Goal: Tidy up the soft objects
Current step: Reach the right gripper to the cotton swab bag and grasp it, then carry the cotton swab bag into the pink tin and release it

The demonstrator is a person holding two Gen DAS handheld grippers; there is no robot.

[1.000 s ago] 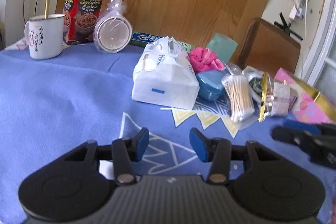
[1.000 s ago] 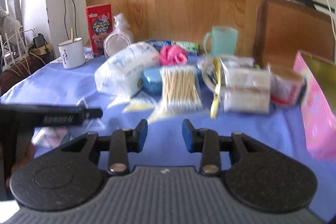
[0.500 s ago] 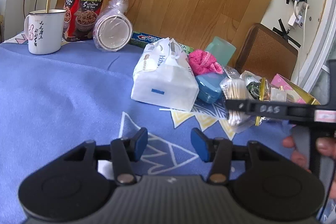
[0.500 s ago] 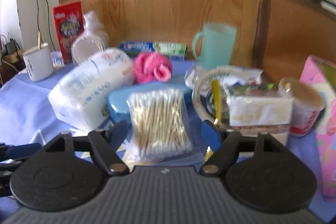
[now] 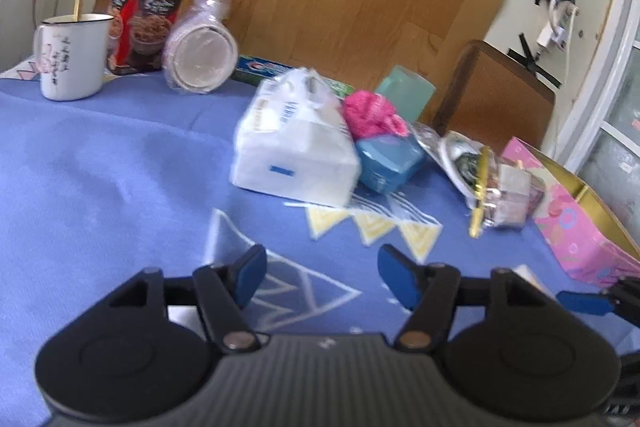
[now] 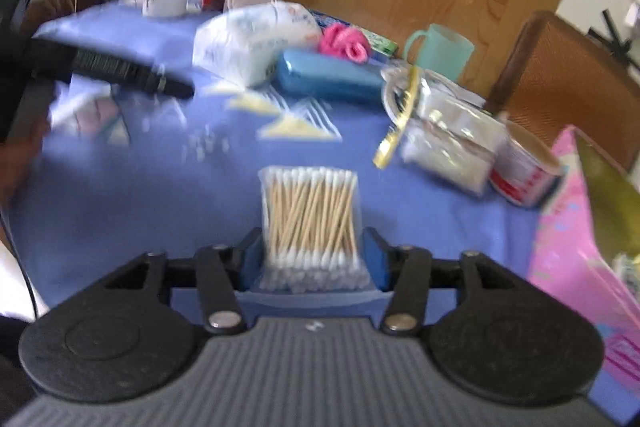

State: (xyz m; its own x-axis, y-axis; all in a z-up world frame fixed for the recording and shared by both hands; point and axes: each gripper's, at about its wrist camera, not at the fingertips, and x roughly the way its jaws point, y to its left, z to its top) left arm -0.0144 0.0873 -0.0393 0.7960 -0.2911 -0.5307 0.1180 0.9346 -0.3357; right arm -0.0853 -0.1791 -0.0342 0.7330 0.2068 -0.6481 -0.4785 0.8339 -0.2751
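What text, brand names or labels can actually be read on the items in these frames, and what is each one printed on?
None reads cleanly in these blurred frames.
Red box: white and yellow lettering, too blurred to read.
Toothpaste box: a red and white logo, not legible.
White mug: dark brush-style characters, unreadable.
Tissue pack: blue print, too blurred.
Red and white cup: markings too blurred.

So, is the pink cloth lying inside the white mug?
No, the pink cloth lies on the table beside the blue case, far from the white mug.
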